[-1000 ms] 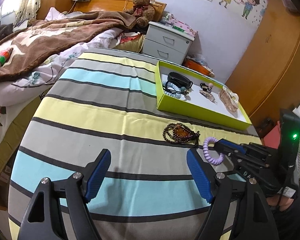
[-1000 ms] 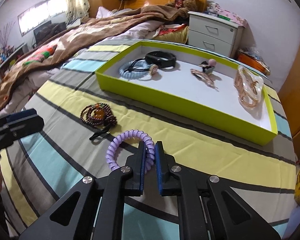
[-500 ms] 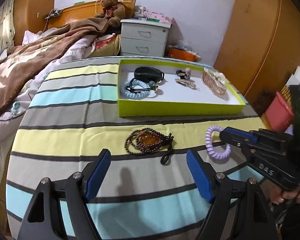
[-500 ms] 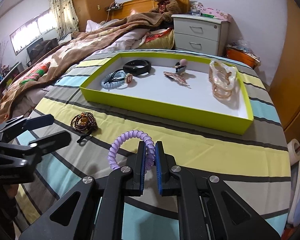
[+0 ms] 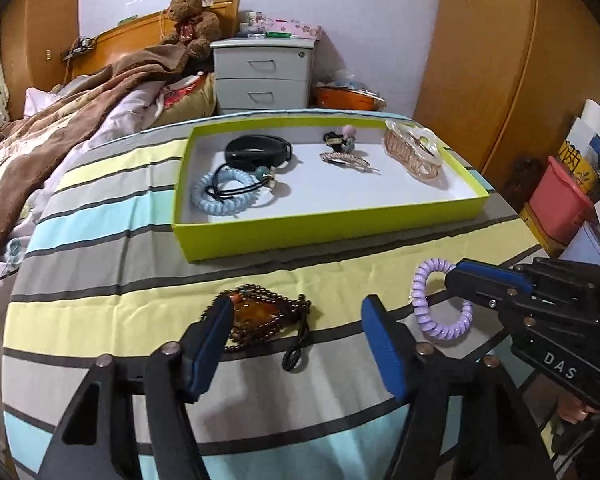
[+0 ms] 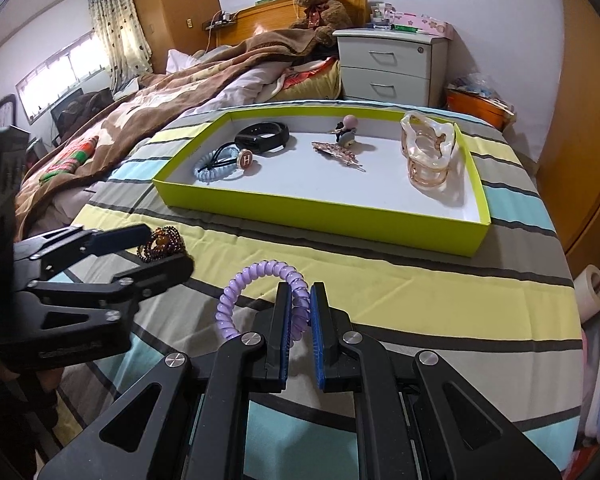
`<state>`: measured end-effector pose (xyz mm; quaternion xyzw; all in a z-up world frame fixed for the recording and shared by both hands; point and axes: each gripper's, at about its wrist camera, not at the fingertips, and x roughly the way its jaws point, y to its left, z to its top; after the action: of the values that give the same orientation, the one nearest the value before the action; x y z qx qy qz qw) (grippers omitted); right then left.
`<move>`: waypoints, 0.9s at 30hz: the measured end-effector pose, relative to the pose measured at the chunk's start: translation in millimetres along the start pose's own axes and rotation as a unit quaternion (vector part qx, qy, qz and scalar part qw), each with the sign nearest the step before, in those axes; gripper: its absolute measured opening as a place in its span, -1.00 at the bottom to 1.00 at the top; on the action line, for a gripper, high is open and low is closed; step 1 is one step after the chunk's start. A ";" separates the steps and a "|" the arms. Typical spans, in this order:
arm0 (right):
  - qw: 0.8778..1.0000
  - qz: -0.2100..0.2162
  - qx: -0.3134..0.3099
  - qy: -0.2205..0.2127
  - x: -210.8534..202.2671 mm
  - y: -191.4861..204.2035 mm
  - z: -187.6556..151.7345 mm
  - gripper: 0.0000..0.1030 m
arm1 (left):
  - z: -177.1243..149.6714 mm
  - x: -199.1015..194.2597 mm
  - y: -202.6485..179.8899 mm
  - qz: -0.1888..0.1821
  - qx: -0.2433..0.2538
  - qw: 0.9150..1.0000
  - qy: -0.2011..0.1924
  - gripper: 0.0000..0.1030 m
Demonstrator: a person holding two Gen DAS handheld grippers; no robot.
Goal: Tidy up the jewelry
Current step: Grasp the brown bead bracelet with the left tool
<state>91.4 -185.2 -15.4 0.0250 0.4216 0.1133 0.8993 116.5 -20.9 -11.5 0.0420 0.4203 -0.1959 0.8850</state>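
1. The right claw (image 6: 299, 322) pinches the springy purple coil tie (image 6: 260, 300) above the striped desk (image 5: 100, 312).
2. The left claw (image 5: 296, 350), jaws just narrowing but still spread, straddles the loose bead bracelet (image 5: 266, 316); best taken at its bunched middle.

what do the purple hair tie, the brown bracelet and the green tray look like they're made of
Purple hair tie: glossy, slightly see-through plastic coil, going by its shine and spiral shape.
Brown bracelet: small dark round beads, maybe wood or stone, around an amber-like glossy piece; hard to tell.
Green tray: looks like matte cardboard, with thin straight walls and a white inside.
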 end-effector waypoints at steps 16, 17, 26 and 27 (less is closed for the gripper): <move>1.000 0.007 0.009 -0.006 -0.1 -6.0 1.6 -0.82 | 1.0 13.3 -18.0 0.072 0.068 0.995 0.015 -0.28; 1.000 0.007 0.010 -0.007 -0.2 -6.3 1.7 -0.82 | 2.0 13.7 -18.3 0.073 0.070 0.995 0.016 -0.28; 1.000 0.008 0.010 -0.006 0.3 -5.6 2.6 -0.82 | 2.4 12.7 -19.6 0.068 0.074 0.995 0.017 -0.45; 1.000 0.008 0.010 -0.006 0.3 -5.3 2.6 -0.82 | 2.3 12.2 -19.7 0.067 0.073 0.995 0.016 -0.49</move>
<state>94.6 -190.2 -14.7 0.0382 0.4167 0.1164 0.9007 117.6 -43.3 -17.5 0.1373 0.4157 -0.1657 0.8837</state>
